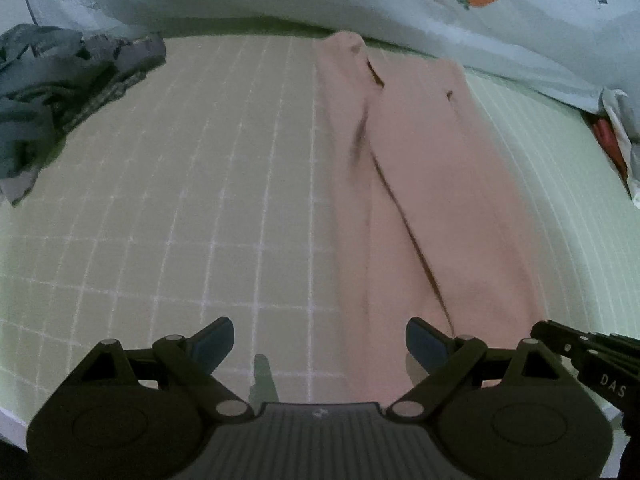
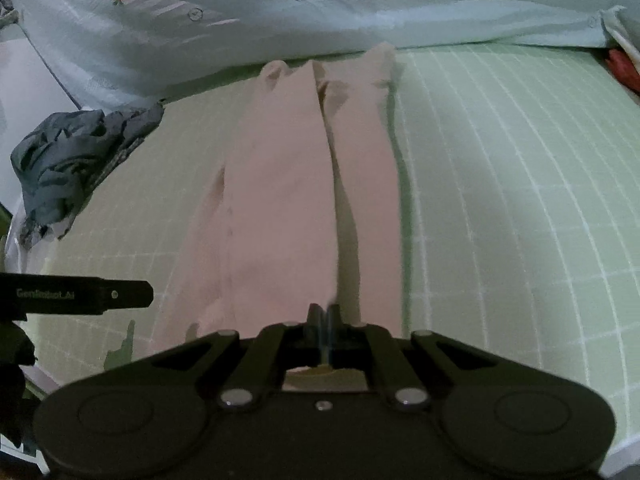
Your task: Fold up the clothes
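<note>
Pink trousers (image 2: 280, 200) lie lengthwise on the green gridded mat (image 2: 520, 200), legs side by side and running toward the far edge, where the cuffs reach a pale bedsheet printed with carrots (image 2: 280, 12). The right gripper (image 2: 325, 318) is closed, its fingers pinching the near end of the trousers at the near edge of the mat. The left gripper (image 1: 320, 344) is open with nothing between its fingers; it hovers over bare mat just left of the trousers, and the right finger (image 1: 426, 344) overlaps the fabric edge in the view. A crumpled grey garment (image 1: 52, 92) sits at the far left corner, well apart from the trousers.
</note>
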`<action>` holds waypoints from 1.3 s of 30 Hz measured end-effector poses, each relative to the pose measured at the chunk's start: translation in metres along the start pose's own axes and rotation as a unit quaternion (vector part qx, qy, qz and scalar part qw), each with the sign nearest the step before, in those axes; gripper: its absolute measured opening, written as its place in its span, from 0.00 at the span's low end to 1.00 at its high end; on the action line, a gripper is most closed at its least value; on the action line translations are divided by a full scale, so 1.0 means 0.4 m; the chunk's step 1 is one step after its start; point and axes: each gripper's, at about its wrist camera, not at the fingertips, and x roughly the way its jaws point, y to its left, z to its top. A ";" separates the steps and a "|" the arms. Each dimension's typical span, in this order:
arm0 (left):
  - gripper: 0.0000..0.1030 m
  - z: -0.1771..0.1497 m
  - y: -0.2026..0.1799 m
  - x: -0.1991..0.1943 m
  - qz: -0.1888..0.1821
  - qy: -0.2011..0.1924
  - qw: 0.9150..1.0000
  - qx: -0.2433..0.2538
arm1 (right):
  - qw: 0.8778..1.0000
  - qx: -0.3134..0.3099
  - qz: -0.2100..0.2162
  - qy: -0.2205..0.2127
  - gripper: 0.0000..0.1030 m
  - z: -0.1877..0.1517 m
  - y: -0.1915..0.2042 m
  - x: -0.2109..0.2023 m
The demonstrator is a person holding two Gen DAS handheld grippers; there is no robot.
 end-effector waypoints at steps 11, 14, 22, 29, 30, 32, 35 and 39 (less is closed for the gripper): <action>0.90 -0.074 -0.040 0.013 0.006 0.026 1.000 -0.001 | 1.000 0.002 -0.007 0.023 0.03 -0.054 -0.050 -0.008; 0.90 -0.085 -0.039 0.015 0.010 0.029 1.000 0.000 | 1.000 -0.008 -0.008 0.025 0.03 -0.059 -0.048 -0.006; 0.90 -0.090 -0.036 0.029 0.010 0.031 0.999 0.005 | 1.000 0.000 -0.025 0.016 0.52 -0.070 -0.045 -0.002; 0.88 -0.063 -0.043 0.062 -0.007 0.033 0.999 0.037 | 0.999 -0.001 -0.037 0.020 0.59 -0.069 -0.034 0.020; 0.87 -0.060 -0.047 0.067 -0.011 0.034 0.999 0.042 | 0.999 0.002 -0.038 0.018 0.60 -0.067 -0.031 0.023; 0.81 -0.059 -0.052 0.076 -0.019 0.037 0.998 0.046 | 0.999 0.004 -0.038 0.018 0.60 -0.064 -0.029 0.027; 0.78 -0.065 -0.059 0.083 -0.023 0.030 0.998 0.056 | 0.999 0.007 -0.037 0.015 0.62 -0.065 -0.025 0.031; 0.65 -0.062 -0.055 0.082 -0.032 0.015 0.998 0.059 | 0.999 -0.008 -0.032 0.015 0.50 -0.067 -0.016 0.034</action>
